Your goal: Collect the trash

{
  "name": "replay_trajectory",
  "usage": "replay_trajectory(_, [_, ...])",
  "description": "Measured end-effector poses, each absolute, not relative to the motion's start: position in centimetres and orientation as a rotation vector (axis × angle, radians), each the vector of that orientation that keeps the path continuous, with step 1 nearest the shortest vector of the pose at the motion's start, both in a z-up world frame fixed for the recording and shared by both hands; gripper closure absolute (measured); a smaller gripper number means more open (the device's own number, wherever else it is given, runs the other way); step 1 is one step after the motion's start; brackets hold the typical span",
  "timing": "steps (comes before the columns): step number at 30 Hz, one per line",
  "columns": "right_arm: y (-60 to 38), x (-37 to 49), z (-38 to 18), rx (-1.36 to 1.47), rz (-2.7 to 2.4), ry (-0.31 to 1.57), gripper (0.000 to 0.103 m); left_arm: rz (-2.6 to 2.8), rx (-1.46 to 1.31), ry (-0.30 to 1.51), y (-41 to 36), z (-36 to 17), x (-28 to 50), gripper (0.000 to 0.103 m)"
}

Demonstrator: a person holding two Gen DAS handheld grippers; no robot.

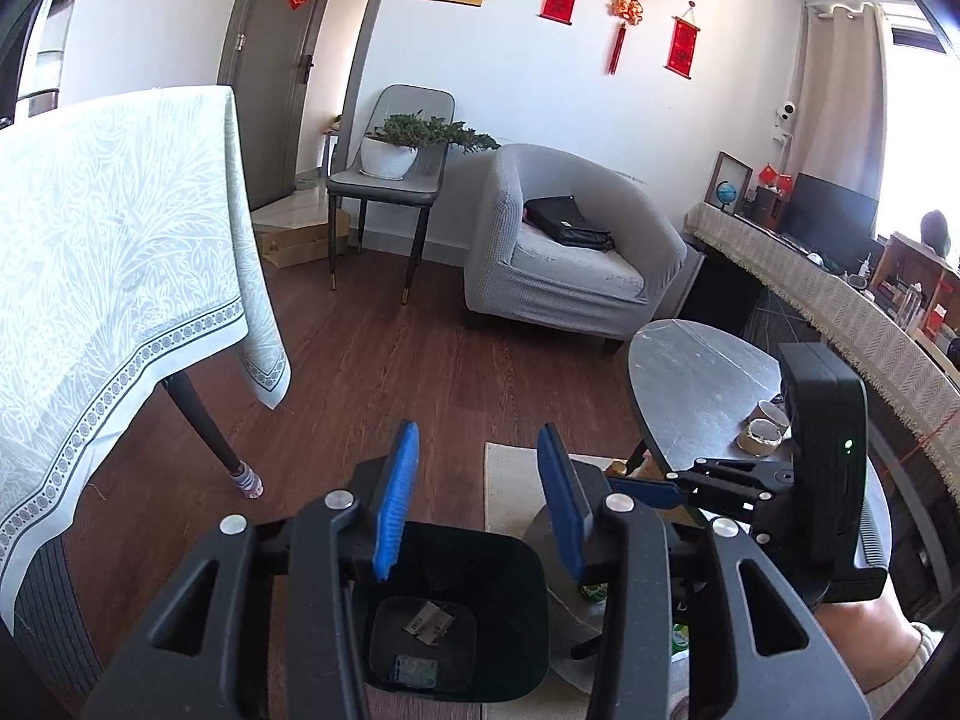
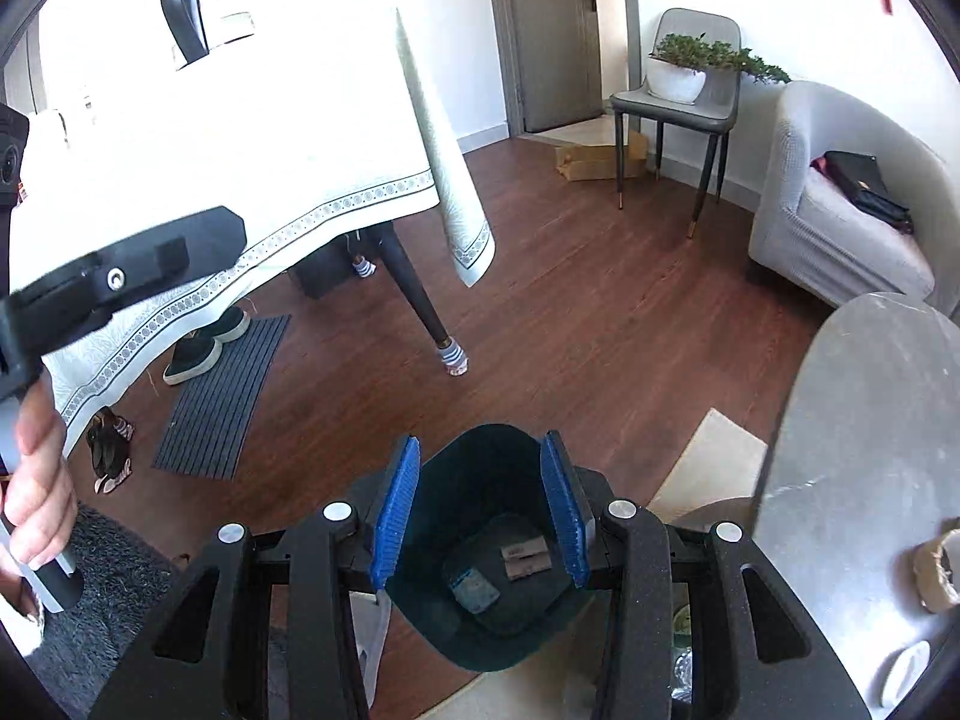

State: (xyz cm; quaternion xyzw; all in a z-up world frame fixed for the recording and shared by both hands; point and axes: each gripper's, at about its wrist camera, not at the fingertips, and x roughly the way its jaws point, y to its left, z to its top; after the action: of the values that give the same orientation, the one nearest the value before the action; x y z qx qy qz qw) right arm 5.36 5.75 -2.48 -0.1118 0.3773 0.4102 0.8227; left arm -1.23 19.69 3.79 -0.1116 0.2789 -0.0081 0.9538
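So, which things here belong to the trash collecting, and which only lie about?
Belonging to the job:
- dark bin on the floor, scraps already inside
- cardboard tape roll on the round table
- both grippers, left gripper and right gripper, open and empty

Lying about:
- black bag on the armchair
- potted plant
- shoes

1. My left gripper (image 1: 480, 504) hangs over the dark bin (image 1: 459, 612), blue pads apart, nothing between them.
2. Scraps of trash (image 1: 427, 624) lie on the bin's floor.
3. My right gripper (image 1: 648, 489) shows at right, before the round grey table (image 1: 690, 372), which carries a tape roll (image 1: 761, 437).
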Motion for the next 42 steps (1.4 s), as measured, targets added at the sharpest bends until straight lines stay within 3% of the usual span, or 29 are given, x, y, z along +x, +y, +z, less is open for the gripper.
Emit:
replay_trajectory(11, [-1.6, 5.8, -0.5, -0.187, 0.760, 0.751, 0.060, -0.107, -0.170, 0.598, 13.1, 2.9, 0.6, 0.052])
replay_trajectory(18, [-7.0, 5.6, 0.2, -0.153, 0.676, 0.721, 0.060, -0.168, -0.124, 0.600, 8.1, 2.8, 1.6, 0.037])
replay_trajectory(24, [-12.3, 5.3, 0.8, -0.112, 0.593, 0.695, 0.049, -0.249, -0.109, 0.606, 3.8, 3.1, 2.8, 0.029])
replay_trajectory(42, [-22.2, 4.7, 0.0, 0.021, 0.497, 0.711, 0.045, -0.372, 0.014, 0.702, -5.7, -0.7, 5.9, 0.027])
